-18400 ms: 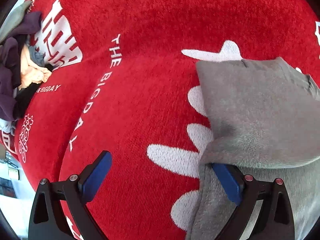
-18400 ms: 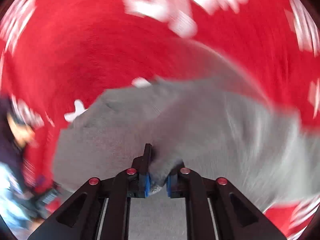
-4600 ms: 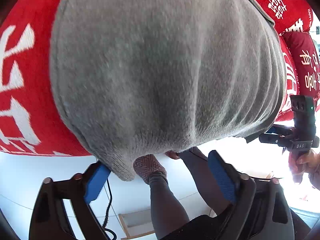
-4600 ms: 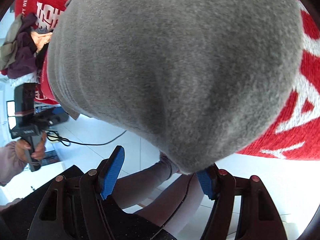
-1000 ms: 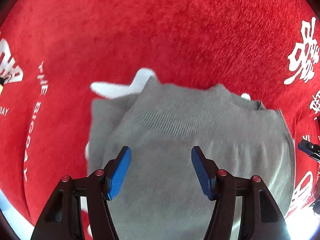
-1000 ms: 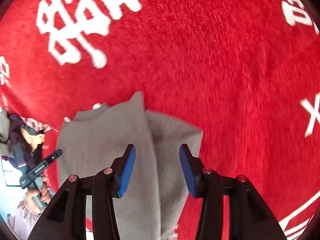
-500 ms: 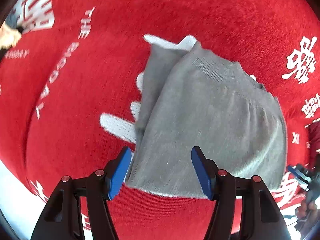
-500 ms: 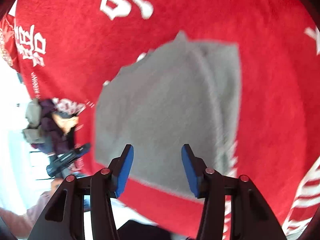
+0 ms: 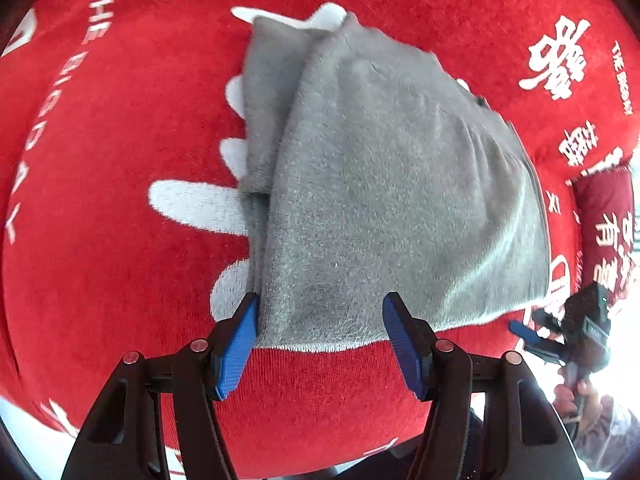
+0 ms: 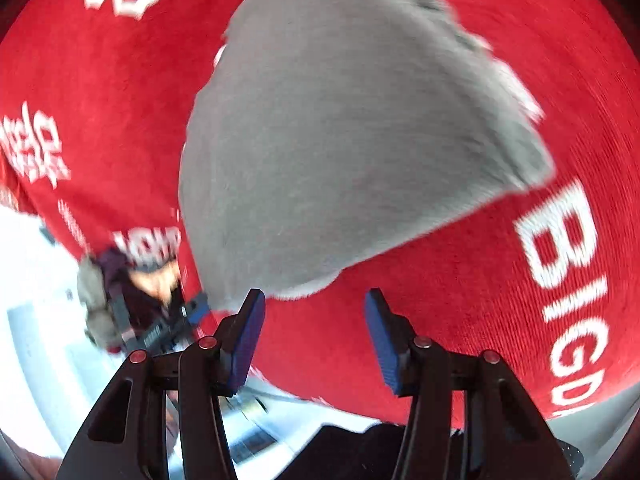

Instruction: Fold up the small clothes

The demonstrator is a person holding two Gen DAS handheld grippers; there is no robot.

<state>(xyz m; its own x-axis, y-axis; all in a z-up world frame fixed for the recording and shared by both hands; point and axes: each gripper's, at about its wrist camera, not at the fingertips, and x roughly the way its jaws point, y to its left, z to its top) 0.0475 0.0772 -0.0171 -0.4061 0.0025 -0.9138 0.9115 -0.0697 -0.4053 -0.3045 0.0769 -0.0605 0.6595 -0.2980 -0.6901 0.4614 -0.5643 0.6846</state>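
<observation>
The grey garment (image 9: 392,184) is laid folded near the red blanket's (image 9: 120,140) front edge; another fold may remain. Both left tool (image 9: 320,336) and right tool (image 10: 314,332) are held apart, empty.

We see the sweater (image 9: 384,184) lying folded on the blanket (image 9: 100,140), its hem close to the blanket's near edge. A narrower fold pokes out from under its left side. Our left tongs (image 9: 320,340) straddle the hem's left corner. Our right tongs (image 10: 314,340) hover just off the sweater's near corner, at that same edge.
</observation>
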